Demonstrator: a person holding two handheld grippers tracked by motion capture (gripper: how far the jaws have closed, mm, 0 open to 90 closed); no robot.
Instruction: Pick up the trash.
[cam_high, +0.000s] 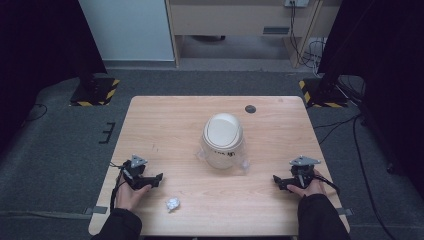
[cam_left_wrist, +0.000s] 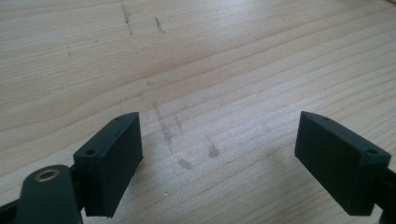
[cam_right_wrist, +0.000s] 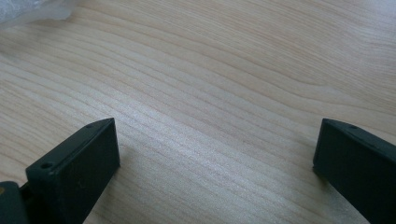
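Note:
A small white bin with a domed swing lid (cam_high: 223, 140) stands at the middle of the wooden table (cam_high: 165, 120), with a clear plastic liner around its base. A crumpled ball of white paper (cam_high: 172, 203) lies near the front edge, just right of my left gripper (cam_high: 156, 179). That gripper rests on the table at the front left, held by a hand, and is open (cam_left_wrist: 219, 161) over bare wood. My right gripper (cam_high: 278, 181) rests at the front right, also open (cam_right_wrist: 217, 163) with nothing between its jaws.
A dark round grommet (cam_high: 250, 109) sits in the tabletop at the back right. A bit of clear plastic (cam_right_wrist: 32, 11) shows at the top left of the right gripper view. Grey carpet, cables and black stand bases surround the table.

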